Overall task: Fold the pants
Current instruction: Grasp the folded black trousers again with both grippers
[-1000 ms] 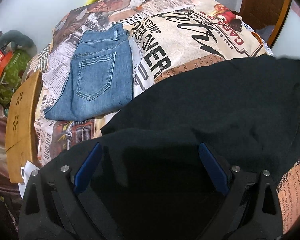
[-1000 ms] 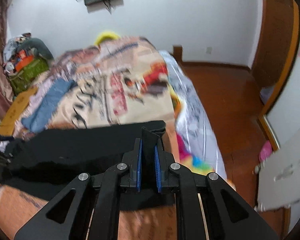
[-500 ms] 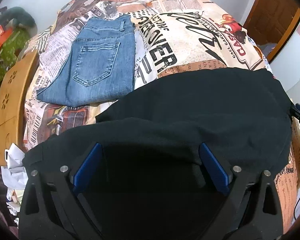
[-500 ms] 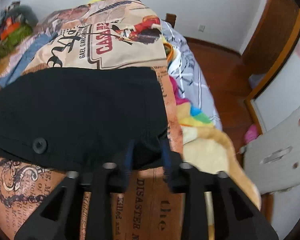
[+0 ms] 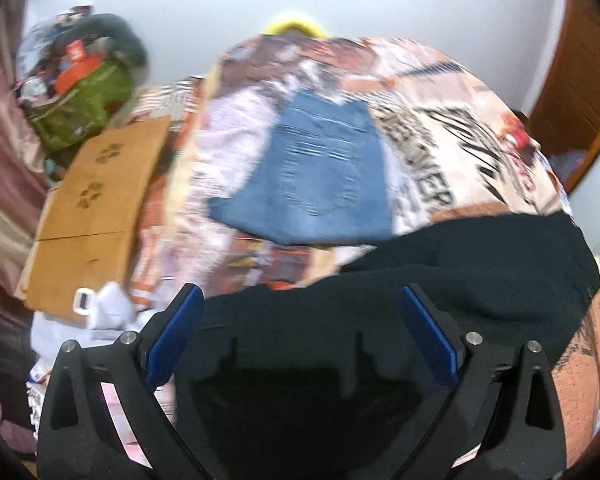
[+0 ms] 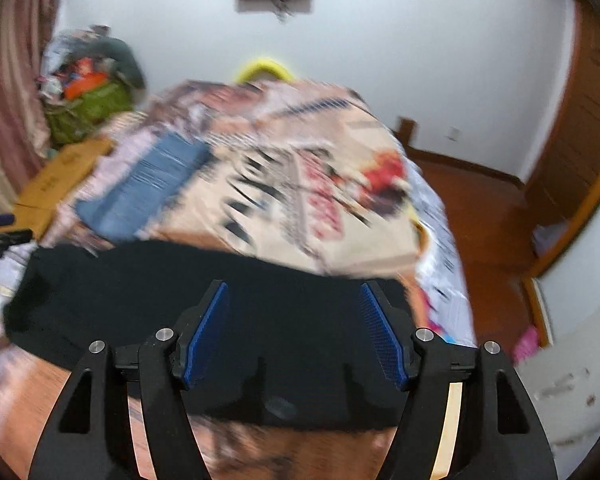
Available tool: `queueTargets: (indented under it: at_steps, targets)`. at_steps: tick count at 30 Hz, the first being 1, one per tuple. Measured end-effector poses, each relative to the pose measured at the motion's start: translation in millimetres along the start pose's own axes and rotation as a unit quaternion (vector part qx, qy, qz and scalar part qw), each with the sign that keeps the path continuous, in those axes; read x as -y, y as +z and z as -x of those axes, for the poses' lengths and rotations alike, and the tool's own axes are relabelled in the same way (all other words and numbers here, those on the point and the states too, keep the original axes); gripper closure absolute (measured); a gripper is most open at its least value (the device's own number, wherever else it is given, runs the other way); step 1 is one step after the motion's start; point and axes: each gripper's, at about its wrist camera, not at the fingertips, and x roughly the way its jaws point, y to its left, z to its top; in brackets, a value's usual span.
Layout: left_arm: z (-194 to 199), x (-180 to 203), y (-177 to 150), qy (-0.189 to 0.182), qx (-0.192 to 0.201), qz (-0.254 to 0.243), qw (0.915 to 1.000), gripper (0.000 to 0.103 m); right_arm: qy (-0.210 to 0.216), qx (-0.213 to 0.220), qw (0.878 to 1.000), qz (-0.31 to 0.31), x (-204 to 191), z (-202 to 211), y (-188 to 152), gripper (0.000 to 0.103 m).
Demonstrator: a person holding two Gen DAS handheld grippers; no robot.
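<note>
Black pants lie folded across the near end of a bed with a newspaper-print cover. In the right wrist view the same black pants stretch from left to right under my fingers. My left gripper hovers open over the pants' near edge, its blue pads wide apart. My right gripper is above the pants too; its jaws are opening and nothing is pressed between the pads. Both views are blurred by motion.
Folded blue jeans lie farther up the bed, also seen as blue jeans from the right. A cardboard box and a pile of bags stand left of the bed. Wooden floor and a door lie right.
The right gripper let go of the black pants' edge and its jaws spread wide. Both grippers pulled back and lifted, so the wall and more of the bed came into view.
</note>
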Motion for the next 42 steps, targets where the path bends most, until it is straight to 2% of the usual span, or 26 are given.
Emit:
queueTargets:
  at_steps: [5,8,13,18,26,28,31,33,36,40,41,42]
  targets:
    - [6,-60,-8,0.032,0.008,0.038,0.9988,0.004,0.059,0.018,0.998,0.026,-56,-8,33,0.039]
    - [-6,-96,-17,0.041,-0.008,0.066,0.9969,0.004,0.091,0.013,0.995,0.04,-89,-23,47,0.039]
    - [-35,-132,-34,0.041,-0.046,0.094,0.9937,0.004,0.133,-0.012,0.988,0.083,-144,-58,65,0.039]
    - [-70,-141,-46,0.02,-0.081,0.107,0.9908,0.004,0.149,-0.055,0.979,0.125,-187,-103,72,0.039]
    - [-112,-129,-52,-0.002,-0.101,0.093,0.9905,0.005,0.139,-0.134,0.963,0.188,-226,-169,64,0.039]
    - [-120,-126,-53,-0.013,-0.106,0.093,0.9899,0.019,0.141,-0.155,0.957,0.199,-233,-184,60,0.039]
    - [-128,-125,-56,-0.042,-0.112,0.102,0.9876,0.033,0.141,-0.189,0.942,0.238,-247,-204,52,0.039]
    - [-130,-126,-57,-0.063,-0.111,0.114,0.9853,0.039,0.135,-0.207,0.933,0.262,-256,-216,46,0.039]
    - [-126,-127,-60,-0.066,-0.101,0.118,0.9856,0.045,0.142,-0.24,0.921,0.271,-265,-233,36,0.039]
    - [-116,-123,-63,-0.062,-0.084,0.11,0.9884,0.062,0.143,-0.248,0.921,0.264,-268,-241,24,0.039]
    - [-115,-123,-64,-0.058,-0.081,0.108,0.9891,0.063,0.141,-0.242,0.923,0.264,-267,-239,22,0.042]
    - [-112,-121,-64,-0.053,-0.077,0.104,0.9902,0.066,0.149,-0.251,0.918,0.268,-266,-238,21,0.049]
